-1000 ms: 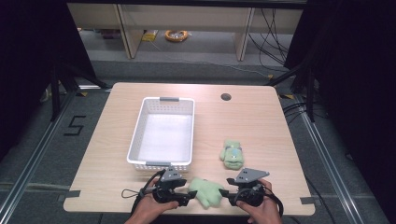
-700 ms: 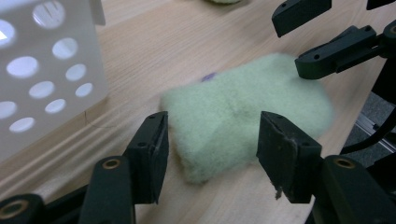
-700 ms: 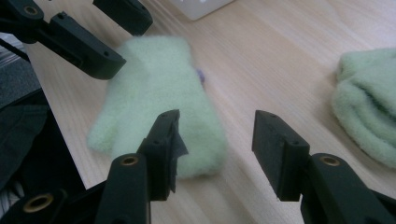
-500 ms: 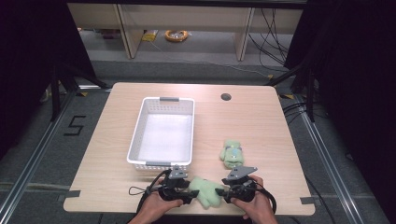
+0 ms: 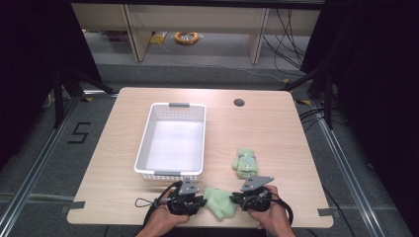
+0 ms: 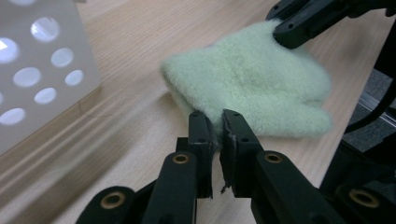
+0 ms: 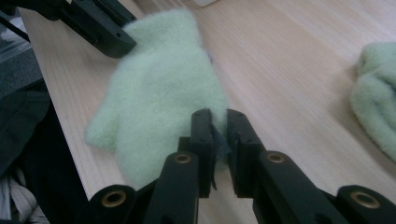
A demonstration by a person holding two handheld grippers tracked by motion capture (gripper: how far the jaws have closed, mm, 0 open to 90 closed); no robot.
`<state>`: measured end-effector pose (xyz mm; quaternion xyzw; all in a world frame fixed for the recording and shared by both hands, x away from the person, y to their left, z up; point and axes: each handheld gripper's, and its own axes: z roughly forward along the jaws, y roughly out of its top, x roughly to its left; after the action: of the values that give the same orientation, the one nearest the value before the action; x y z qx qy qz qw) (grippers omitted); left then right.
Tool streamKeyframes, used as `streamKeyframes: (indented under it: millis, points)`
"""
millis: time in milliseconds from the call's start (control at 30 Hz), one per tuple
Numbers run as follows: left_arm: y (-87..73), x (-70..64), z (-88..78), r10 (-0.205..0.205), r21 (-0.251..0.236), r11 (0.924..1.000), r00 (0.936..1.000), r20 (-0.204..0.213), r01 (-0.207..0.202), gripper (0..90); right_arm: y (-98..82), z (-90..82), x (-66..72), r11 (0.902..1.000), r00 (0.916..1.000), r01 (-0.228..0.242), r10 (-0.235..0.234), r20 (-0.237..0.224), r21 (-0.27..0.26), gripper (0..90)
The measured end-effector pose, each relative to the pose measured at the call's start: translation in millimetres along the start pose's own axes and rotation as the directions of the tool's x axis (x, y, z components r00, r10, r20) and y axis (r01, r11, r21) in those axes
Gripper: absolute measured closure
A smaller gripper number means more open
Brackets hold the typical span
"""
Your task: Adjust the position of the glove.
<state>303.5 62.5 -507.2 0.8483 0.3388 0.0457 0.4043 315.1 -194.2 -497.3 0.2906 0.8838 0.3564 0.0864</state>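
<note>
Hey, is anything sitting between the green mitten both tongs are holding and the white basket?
Nothing visible does. The mitten lies at the table's near edge, pinched by the left tongs and right tongs. The white basket stands just beyond it, with bare wood between. The second mitten lies off to the right, outside that path.

Pale green fleece mitten [image 5: 219, 202] flat at the table's near edge, another [image 5: 245, 163] beyond.

Both hands enter from the near edge, close together. The left gripper [image 5: 197, 203] and right gripper [image 5: 236, 199] face each other. Each one's jaws are pinched nearly together.
</note>
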Motion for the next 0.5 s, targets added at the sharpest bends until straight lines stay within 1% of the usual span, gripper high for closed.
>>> streamKeyframes:
  millis: [33,67,100,133,167,200,233,267,300,333,367,400,433,467,500]
  points:
    - [1.1,-1.9,-2.4,0.024,0.001,0.9997,0.9997,0.003,-0.024,83.0,1.7,-5.0,-0.6,1.0,0.9998,0.01,-0.01,-0.015,0.0,83.7]
    - [1.1,-1.9,-2.4,0.024,0.001,0.9997,0.9997,0.003,-0.024,83.2,1.7,-5.0,-0.6,1.0,0.9998,0.01,-0.01,-0.015,0.0,83.7]
    - [1.7,-7.4,-3.8,0.014,-0.01,0.9999,0.9996,0.025,-0.013,83.5,3.5,-10.2,0.2,0.9996,0.9998,0.012,-0.013,-0.016,-0.026,83.9]
    - [1.7,-7.4,-3.8,0.014,-0.01,0.9999,0.9996,0.025,-0.013,83.7,5.5,-16.3,-0.9,0.9994,0.9993,0.03,-0.031,-0.023,-0.019,84.0]
    - [4.2,-13.6,-4.5,0.02,-0.012,0.9997,0.9989,0.042,-0.02,83.8,6.9,-20.6,-1.3,0.9986,0.9988,0.044,-0.045,-0.018,-0.027,84.0]
    - [4.2,-13.6,-4.5,0.02,-0.012,0.9997,0.9989,0.042,-0.02,83.9,8.2,-25.4,-1.6,0.9981,0.9984,0.053,-0.054,-0.017,-0.031,84.0]
    - [6.2,-18.3,-2.5,0.016,-0.029,0.9995,0.9985,0.052,-0.015,83.9,8.2,-25.4,-1.6,0.9981,0.9984,0.053,-0.054,-0.017,-0.031,84.0]
    - [9.3,-21.9,-0.5,0.035,-0.023,0.9992,0.9974,0.063,-0.034,84.0,9.4,-30.0,-2.5,0.9969,0.9974,0.071,-0.072,-0.011,-0.033,84.1]
    - [11.5,-25.5,1.8,0.038,-0.025,0.999,0.9963,0.077,-0.036,84.1,10.6,-35.3,-3.7,0.9962,0.9965,0.083,-0.083,-0.012,-0.028,84.1]
    - [15.0,-30.9,6.4,0.034,-0.018,0.9993,0.9957,0.086,-0.032,84.2,11.8,-42.0,-6.9,0.995,0.9954,0.095,-0.096,-0.006,-0.031,84.1]
    - [16.7,-33.8,10.2,0.024,-0.026,0.9994,0.9948,0.099,-0.022,84.2,12.1,-44.6,-9.0,0.9945,0.9948,0.102,-0.102,-0.003,-0.024,84.1]
    - [16.7,-33.8,10.2,0.024,-0.026,0.9994,0.9948,0.099,-0.022,84.2,12.1,-44.6,-9.0,0.9945,0.9948,0.102,-0.102,-0.003,-0.024,84.1]
    - [20.2,-35.1,15.1,0.027,-0.016,0.9996,0.9939,0.107,-0.025,84.2,11.3,-47.0,-14.6,0.9946,0.9947,0.102,-0.103,-0.002,-0.016,84.2]
    - [21.8,-34.3,16.7,0.042,-0.012,0.9991,0.9946,0.095,-0.041,84.1,10.2,-46.3,-17.1,0.9959,0.996,0.089,-0.089,0.005,-0.013,84.1]
    - [21.8,-34.3,16.7,0.042,-0.012,0.9991,0.9946,0.095,-0.041,84.1,10.2,-46.3,-17.1,0.9959,0.996,0.089,-0.089,0.005,-0.013,84.1]
